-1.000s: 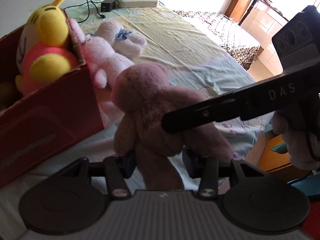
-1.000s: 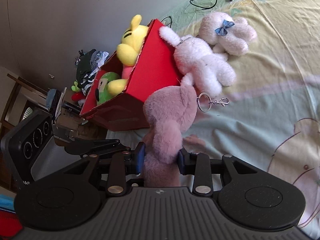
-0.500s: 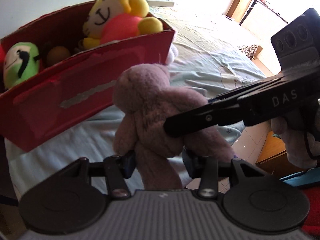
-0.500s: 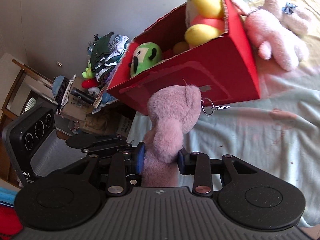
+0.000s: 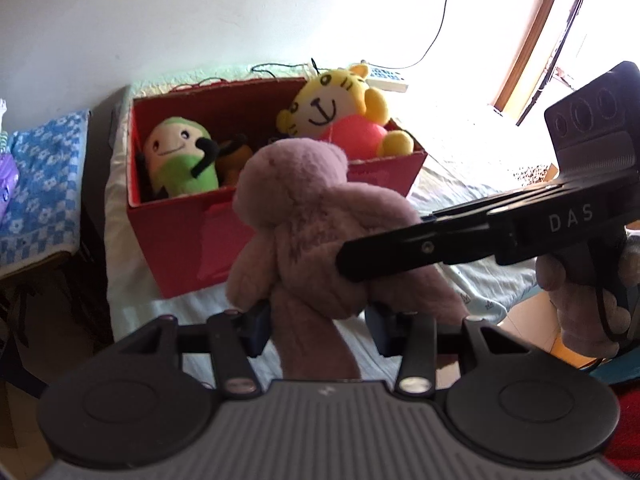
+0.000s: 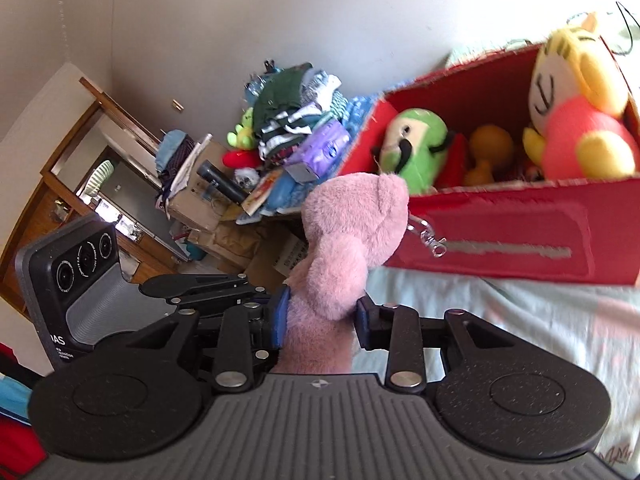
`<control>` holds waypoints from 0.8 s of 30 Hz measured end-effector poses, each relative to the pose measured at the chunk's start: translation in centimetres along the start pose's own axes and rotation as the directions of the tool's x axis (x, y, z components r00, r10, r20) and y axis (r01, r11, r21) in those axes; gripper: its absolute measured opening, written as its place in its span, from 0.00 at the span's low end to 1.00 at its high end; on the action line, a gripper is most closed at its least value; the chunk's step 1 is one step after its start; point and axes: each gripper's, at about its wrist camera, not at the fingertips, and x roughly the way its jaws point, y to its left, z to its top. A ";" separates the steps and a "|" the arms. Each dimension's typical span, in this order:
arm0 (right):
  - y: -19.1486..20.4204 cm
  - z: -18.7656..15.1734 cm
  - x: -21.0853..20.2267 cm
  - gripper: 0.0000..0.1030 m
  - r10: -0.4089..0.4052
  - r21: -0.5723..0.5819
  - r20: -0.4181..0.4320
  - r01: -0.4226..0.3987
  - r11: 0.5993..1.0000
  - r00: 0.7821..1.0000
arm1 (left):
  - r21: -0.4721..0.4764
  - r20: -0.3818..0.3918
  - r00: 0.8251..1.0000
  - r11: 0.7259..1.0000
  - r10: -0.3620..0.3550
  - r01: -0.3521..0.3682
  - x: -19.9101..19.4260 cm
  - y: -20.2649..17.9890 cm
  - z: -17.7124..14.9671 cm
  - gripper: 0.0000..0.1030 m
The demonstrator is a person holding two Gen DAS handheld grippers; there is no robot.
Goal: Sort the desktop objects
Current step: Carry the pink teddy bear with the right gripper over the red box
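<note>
A pink plush bear (image 5: 304, 216) hangs above the bed in front of a red cardboard box (image 5: 192, 248), held by both grippers. My left gripper (image 5: 316, 328) is shut on its lower limb. My right gripper (image 6: 320, 320) is shut on another part of the pink plush bear (image 6: 348, 232), from whose head a metal key ring (image 6: 432, 240) dangles. The red box (image 6: 500, 232) holds a yellow tiger plush (image 5: 336, 112), a green plush (image 5: 180, 160) and an orange toy (image 6: 488, 148). In the left wrist view the right gripper's fingers (image 5: 400, 248) reach in from the right.
The box stands on a pale bedsheet (image 6: 520, 320) near the bed's edge. A side table with a blue flowered cloth (image 5: 40, 184) and a heap of clothes and clutter (image 6: 296, 132) lies beyond. A person's hand (image 5: 580, 300) holds the right gripper's handle.
Both grippers have carried the pink bear up and along the bed to the box's long side. The box's open top now shows, and the white plush rabbits have left the view.
</note>
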 end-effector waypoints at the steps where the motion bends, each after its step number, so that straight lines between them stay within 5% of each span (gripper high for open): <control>1: 0.3 0.3 -0.2 0.35 0.003 -0.009 0.018 -0.003 1.000 1.000 | 0.004 0.018 1.000 1.000 0.003 -0.003 -0.3 0.0 0.4 0.44; 12: 1.9 6.1 -2.0 0.35 -0.009 -0.146 0.229 0.043 0.988 0.973 | 0.087 0.186 0.982 0.996 -0.035 0.019 -0.5 0.1 8.1 0.44; 24: -3.5 9.4 -0.3 0.34 -0.158 -0.094 0.335 0.200 0.975 0.929 | 0.096 0.132 0.989 0.994 -0.072 0.060 8.6 2.2 14.3 0.44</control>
